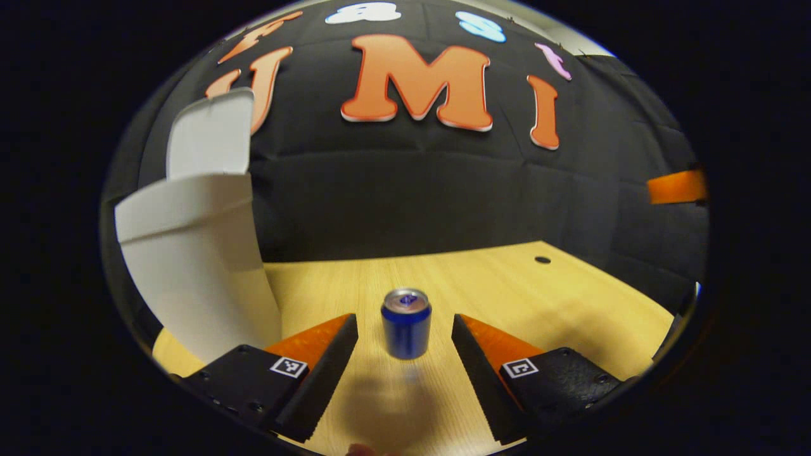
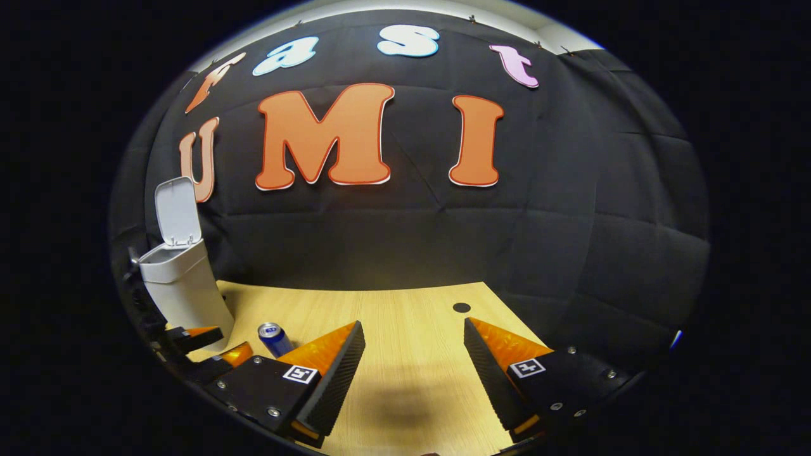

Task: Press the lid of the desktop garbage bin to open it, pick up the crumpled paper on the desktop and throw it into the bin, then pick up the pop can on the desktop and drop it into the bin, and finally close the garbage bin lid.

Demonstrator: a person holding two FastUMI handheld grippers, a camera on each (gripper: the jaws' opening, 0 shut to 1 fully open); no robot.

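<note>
The can [image 1: 406, 330] stands upright on the desk [image 1: 570, 304], just ahead of my left gripper [image 1: 404, 345] and centred between its spread, empty fingers; the bin [image 1: 196, 266] stands close on the left with its lid [image 1: 209, 133] up; I see no crumpled paper on the desk, so I judge the can step is in hand; next I must ease forward until the fingers flank the can, then clench; my right gripper [image 2: 413, 361] hangs released, well apart from the can.
</note>
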